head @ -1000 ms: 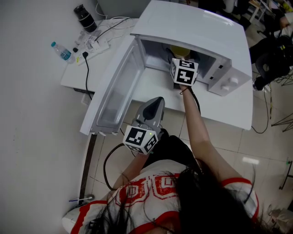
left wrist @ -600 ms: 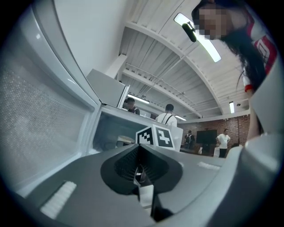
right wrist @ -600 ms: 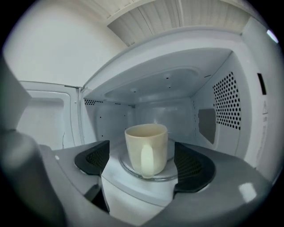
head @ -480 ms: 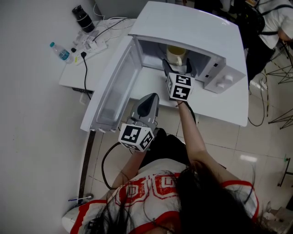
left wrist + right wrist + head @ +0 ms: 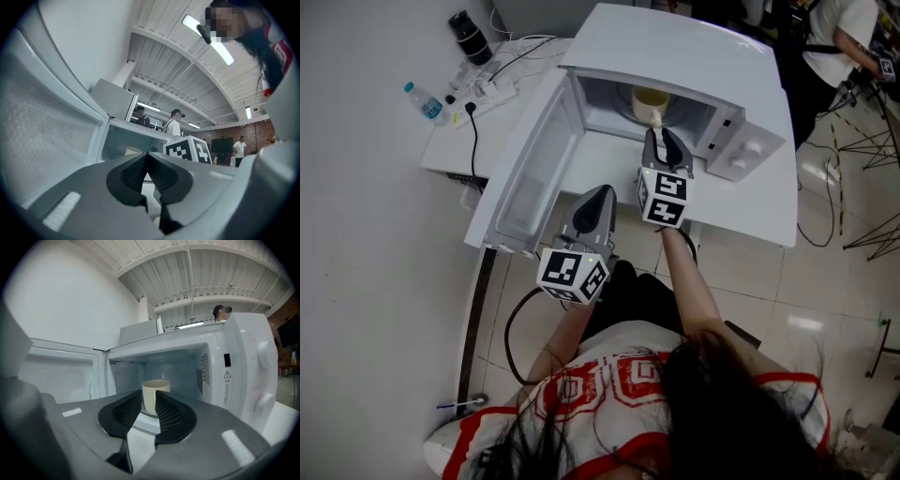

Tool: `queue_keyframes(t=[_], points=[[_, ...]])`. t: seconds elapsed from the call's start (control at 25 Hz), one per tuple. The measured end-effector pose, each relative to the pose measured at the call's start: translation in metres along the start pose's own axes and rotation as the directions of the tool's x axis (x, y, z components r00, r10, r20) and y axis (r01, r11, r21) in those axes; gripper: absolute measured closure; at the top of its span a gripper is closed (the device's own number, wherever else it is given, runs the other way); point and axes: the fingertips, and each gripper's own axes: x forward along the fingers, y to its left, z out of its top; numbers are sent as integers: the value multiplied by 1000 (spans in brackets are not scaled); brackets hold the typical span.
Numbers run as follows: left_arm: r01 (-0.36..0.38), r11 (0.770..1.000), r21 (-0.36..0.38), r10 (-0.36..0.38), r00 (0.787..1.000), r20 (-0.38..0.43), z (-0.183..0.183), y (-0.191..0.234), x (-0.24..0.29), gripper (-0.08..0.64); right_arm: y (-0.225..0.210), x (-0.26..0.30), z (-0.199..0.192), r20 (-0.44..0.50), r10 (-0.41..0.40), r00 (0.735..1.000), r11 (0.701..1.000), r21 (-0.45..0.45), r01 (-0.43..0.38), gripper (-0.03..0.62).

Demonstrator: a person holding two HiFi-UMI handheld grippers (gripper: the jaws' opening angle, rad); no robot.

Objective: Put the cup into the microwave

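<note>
Cup (image 5: 155,389) stands inside the microwave (image 5: 694,47), right gripper (image 5: 149,399) outside it with jaws just narrowed on nothing, left gripper (image 5: 146,158) closed and empty.

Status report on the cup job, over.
Left gripper shut, empty. Right gripper jaws just been closing, narrow gap, nothing between. Cup upright inside microwave, door open. Nothing in the way.

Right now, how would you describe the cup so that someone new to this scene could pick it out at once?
On the white table sits a white microwave with its door swung open. Inside the cavity stands the cup, upright. It is pale cream, open-topped and the only thing in there, unlike the clear bottle outside by the power strip.
</note>
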Motion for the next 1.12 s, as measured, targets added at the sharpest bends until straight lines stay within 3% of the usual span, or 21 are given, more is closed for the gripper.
queue_keyframes(t=[0.24, 1.12], points=[[2, 1000, 3, -2, 1000, -12, 13, -17, -6, 561, 7, -36, 22, 15, 14, 1000, 1000, -9, -14, 587], [20, 1000, 24, -19, 1000, -4, 88, -91, -14, 561, 14, -147, 98, -2, 112, 994, 994, 2, -112, 591]])
